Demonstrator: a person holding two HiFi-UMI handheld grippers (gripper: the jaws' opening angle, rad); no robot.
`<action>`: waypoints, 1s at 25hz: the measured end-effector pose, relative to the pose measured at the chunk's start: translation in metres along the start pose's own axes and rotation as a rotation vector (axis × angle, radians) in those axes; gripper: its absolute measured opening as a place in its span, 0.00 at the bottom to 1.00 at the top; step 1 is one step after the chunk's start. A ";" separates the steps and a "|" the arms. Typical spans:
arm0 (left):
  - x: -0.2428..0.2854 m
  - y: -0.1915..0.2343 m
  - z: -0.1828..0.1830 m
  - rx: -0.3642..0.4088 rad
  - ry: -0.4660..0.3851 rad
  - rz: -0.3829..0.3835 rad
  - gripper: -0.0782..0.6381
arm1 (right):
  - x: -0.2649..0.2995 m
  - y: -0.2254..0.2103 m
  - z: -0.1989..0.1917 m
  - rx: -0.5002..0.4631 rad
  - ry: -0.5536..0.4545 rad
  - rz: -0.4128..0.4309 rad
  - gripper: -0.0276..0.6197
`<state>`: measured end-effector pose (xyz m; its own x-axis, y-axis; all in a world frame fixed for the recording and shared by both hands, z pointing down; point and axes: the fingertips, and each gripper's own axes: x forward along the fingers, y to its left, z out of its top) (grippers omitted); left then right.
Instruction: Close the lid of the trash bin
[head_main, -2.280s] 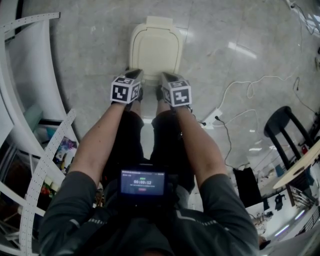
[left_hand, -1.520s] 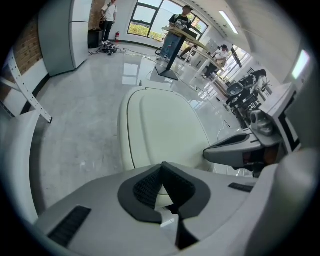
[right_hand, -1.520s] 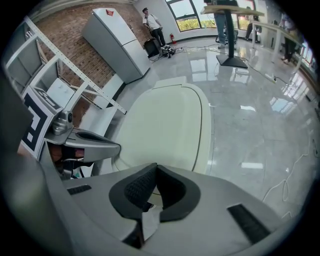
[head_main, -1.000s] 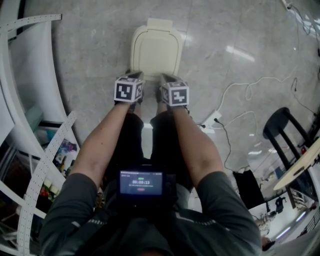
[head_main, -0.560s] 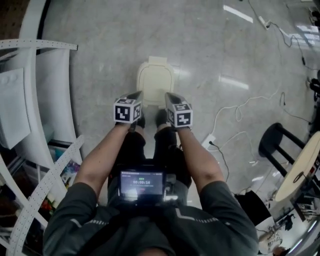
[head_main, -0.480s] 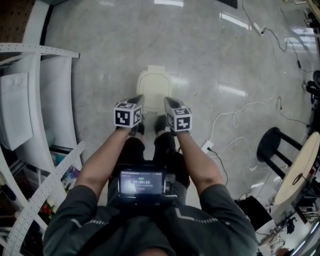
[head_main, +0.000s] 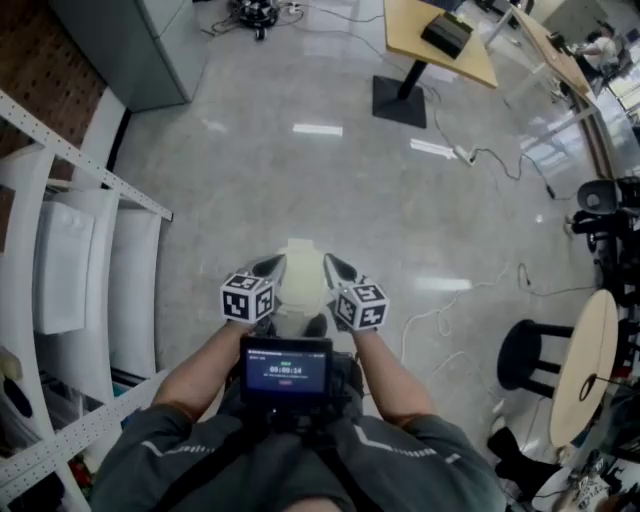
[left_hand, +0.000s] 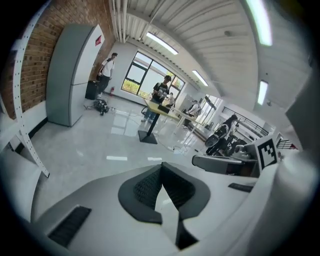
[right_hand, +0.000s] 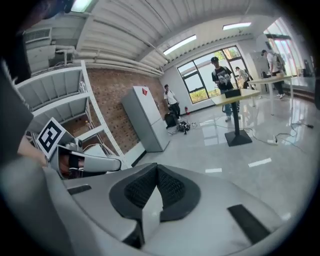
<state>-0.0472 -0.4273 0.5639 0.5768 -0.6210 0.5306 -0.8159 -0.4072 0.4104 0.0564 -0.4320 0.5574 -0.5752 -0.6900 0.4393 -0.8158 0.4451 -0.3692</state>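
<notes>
Trash bin lid (head_main: 300, 282) at six o'clock looks down, job apparently done; left gripper (head_main: 271, 266) and right gripper (head_main: 333, 266) closed, empty.

Showing cream all over the trash bin lid (head_main: 300, 282), against the glossy grey, faintly marbled floor (head_main: 300, 160). Wearing black-and-white square markers on the cubes of the left gripper (head_main: 268, 268) and the right gripper (head_main: 333, 268). Showing pale grey shells and black, finely dotted pads (left_hand: 145, 187) in both gripper views. Glowing red-brown across the brick wall (head_main: 45, 80), plain white along the shelving (head_main: 60, 250), flat grey on the cabinet (head_main: 140, 40). Pairing a tan top with a black post and foot on the bench (head_main: 440, 45). Showing black on the stool (head_main: 530, 355), dark grey on the person's sleeves (head_main: 165, 450).
</notes>
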 end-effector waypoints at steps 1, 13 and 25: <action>-0.012 -0.003 0.013 0.010 -0.036 -0.009 0.11 | -0.007 0.009 0.015 -0.027 -0.024 0.020 0.06; -0.121 -0.058 0.155 0.182 -0.395 -0.037 0.11 | -0.103 0.077 0.180 -0.184 -0.325 0.111 0.06; -0.158 -0.062 0.181 0.185 -0.459 -0.061 0.11 | -0.127 0.103 0.212 -0.224 -0.372 0.137 0.06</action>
<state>-0.0950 -0.4253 0.3202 0.5813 -0.8060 0.1118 -0.7983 -0.5383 0.2701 0.0581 -0.4192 0.2898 -0.6519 -0.7559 0.0597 -0.7498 0.6309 -0.1995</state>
